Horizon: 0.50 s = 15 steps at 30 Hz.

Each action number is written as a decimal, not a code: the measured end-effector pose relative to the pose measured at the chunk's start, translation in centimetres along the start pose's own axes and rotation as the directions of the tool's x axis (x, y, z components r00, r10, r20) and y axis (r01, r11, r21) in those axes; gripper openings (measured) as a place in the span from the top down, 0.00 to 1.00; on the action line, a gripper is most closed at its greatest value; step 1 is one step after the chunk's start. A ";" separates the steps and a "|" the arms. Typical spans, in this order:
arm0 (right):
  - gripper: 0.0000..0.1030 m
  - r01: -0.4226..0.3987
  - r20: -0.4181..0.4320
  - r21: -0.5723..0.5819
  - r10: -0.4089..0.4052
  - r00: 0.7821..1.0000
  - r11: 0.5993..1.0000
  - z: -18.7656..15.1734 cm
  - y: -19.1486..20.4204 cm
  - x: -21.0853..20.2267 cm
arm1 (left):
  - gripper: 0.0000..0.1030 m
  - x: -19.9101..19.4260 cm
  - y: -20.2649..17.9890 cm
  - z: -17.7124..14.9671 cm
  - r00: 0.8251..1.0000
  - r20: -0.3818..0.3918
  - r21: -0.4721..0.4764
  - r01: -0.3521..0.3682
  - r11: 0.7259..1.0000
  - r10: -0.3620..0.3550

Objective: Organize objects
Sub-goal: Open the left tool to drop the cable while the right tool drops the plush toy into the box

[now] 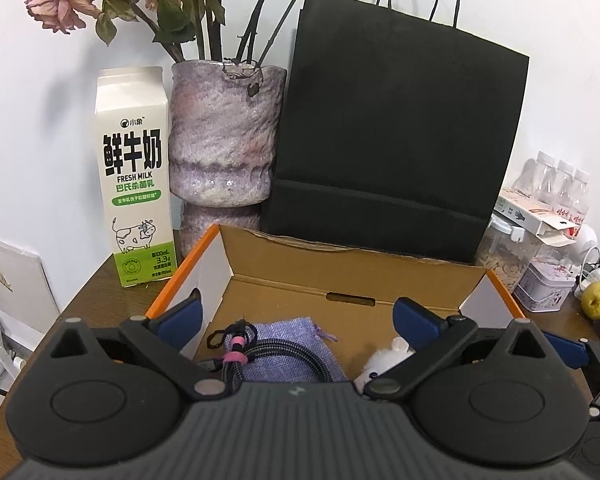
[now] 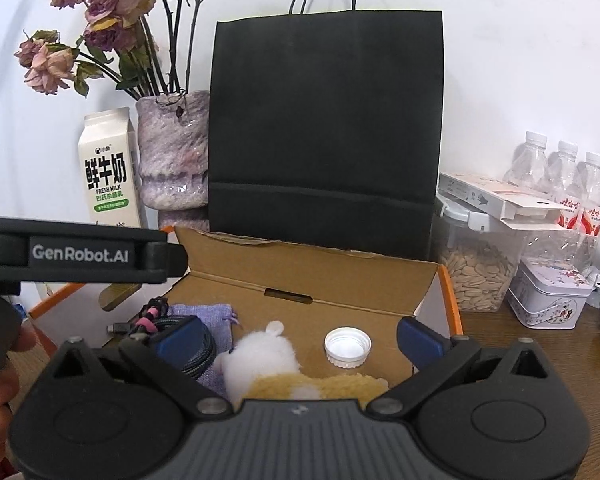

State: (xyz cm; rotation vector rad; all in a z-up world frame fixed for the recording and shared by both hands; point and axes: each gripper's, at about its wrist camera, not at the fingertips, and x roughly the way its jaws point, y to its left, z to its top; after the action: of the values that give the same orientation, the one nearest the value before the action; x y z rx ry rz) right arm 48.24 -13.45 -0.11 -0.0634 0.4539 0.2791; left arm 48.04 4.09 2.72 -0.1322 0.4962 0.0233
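Note:
An open cardboard box (image 1: 300,280) (image 2: 340,276) with orange edges sits on the wooden table. Inside lie a purple cloth pouch (image 1: 284,340) (image 2: 208,314), a coiled black cable (image 1: 240,356) (image 2: 156,320) with pink ties, a white and tan plush toy (image 1: 384,360) (image 2: 268,364) and a white bottle cap (image 2: 347,347). My left gripper (image 1: 300,316) hangs open over the box's near side, nothing between its blue fingers. My right gripper (image 2: 300,336) is open too, with the plush and the cap lying between and below its fingers. The left gripper's body crosses the right wrist view at the left, held by a hand.
Behind the box stand a black paper bag (image 1: 396,128) (image 2: 324,120), a mottled vase (image 1: 220,140) (image 2: 172,152) of dried flowers and a milk carton (image 1: 134,172) (image 2: 108,168). At the right are a seed jar (image 2: 476,272), a tin (image 2: 548,296), water bottles (image 2: 568,180) and a green fruit (image 1: 598,300).

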 end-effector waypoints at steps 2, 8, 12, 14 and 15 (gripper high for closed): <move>0.00 -0.001 0.003 -0.002 0.001 1.000 1.000 0.1 0.0 -0.3 | 0.00 -0.3 0.0 0.0 1.000 0.005 -0.002 0.003 1.000 -0.002; 0.00 -0.004 0.020 -0.004 0.005 1.000 1.000 0.2 0.1 -1.3 | 0.00 -1.4 0.1 -0.1 1.000 0.015 -0.007 -0.002 1.000 0.002; 0.00 -0.014 0.022 -0.009 0.014 1.000 1.000 0.1 0.3 -1.9 | 0.00 -2.6 0.3 -0.4 0.999 0.035 -0.011 -0.009 1.000 0.009; 0.00 -0.015 0.026 -0.024 0.016 1.000 1.000 0.0 0.5 -2.3 | 0.00 -3.4 0.3 -0.6 0.999 0.046 -0.007 -0.010 1.000 0.011; 0.00 -0.015 0.027 -0.032 0.016 0.999 0.999 -0.1 0.7 -2.5 | 0.00 -3.7 0.3 -0.7 0.999 0.048 -0.007 -0.011 1.000 0.012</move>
State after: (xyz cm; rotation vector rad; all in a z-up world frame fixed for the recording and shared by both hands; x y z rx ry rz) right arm 45.82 -13.47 0.91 -0.0869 0.4227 0.3023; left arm 44.42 4.32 3.89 -0.1349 0.4485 0.0394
